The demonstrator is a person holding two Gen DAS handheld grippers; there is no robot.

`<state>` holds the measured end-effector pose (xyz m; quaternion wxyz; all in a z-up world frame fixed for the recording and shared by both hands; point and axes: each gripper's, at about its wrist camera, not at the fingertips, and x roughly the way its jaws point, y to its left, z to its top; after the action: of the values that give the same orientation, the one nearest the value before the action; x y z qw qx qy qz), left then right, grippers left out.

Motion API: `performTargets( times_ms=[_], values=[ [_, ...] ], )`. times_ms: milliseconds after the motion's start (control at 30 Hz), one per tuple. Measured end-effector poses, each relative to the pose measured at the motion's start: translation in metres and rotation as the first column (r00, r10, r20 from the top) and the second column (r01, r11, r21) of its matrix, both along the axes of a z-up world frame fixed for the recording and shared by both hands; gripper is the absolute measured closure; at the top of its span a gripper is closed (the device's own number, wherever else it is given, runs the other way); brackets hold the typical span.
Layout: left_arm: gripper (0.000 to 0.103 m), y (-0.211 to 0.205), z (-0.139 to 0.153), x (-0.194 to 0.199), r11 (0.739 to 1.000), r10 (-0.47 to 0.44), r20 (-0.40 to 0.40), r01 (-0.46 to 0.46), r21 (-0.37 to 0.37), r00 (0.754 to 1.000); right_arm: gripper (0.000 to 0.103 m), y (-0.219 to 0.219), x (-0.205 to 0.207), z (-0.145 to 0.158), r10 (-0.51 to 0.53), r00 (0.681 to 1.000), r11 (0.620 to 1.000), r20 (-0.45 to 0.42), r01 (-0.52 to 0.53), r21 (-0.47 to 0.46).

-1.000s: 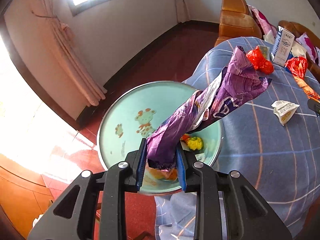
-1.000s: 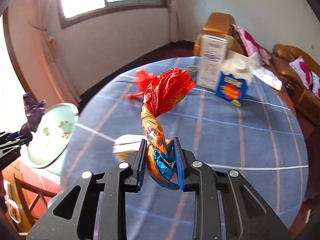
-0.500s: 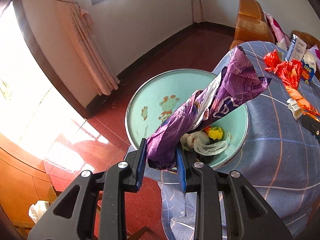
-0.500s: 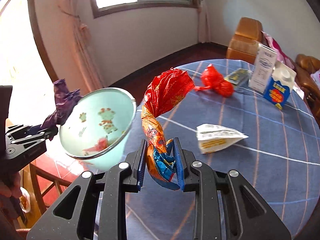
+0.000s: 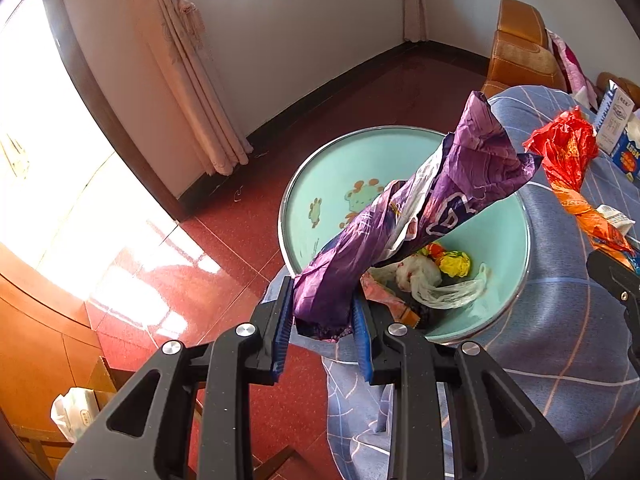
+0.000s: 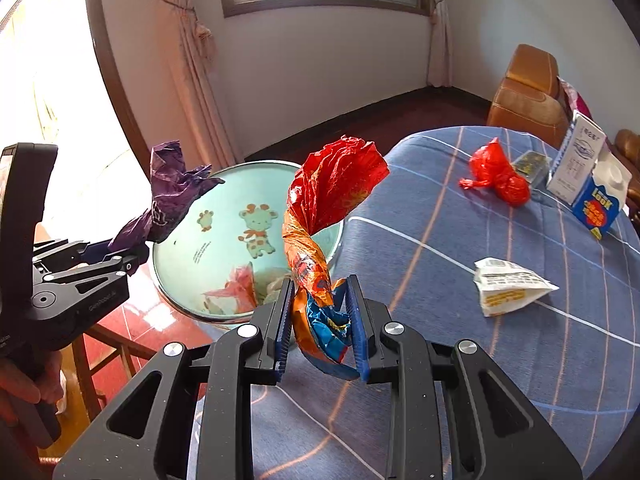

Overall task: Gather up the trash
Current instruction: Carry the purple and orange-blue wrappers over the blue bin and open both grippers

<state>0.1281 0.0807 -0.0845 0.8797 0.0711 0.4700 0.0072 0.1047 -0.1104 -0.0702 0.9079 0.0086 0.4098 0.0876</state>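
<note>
Since a second ago both my claws have swung toward the mint bin (image 5: pixel 516 240), which now fills more of each view. It already holds scraps; several pieces remain on the counter (image 6: pixel 480 360). My left claw (image 5: pixel 322 330) clenches the purple wrapper (image 5: pixel 420 216), my right claw (image 6: pixel 320 330) the red-orange wrapper (image 6: pixel 320 216), both over the bin, pointing up and away.
</note>
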Motion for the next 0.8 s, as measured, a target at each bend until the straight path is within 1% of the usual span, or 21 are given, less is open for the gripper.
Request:
performTargets(
  times_ms=[467,800],
  values=[
    [0.075,0.0,-0.019,0.024,1.0,0.02,-0.044,-0.021,-0.005,0.999,0.076,0.024,0.026,-0.008,0.033,0.999,0.999,-0.019,-0.033,-0.003],
    [0.075,-0.004,-0.031,0.044,1.0,0.01,-0.08,-0.011,-0.01,0.997,0.076,0.031,0.046,-0.022,0.031,0.998,0.999,-0.055,-0.031,-0.005]
  ],
)
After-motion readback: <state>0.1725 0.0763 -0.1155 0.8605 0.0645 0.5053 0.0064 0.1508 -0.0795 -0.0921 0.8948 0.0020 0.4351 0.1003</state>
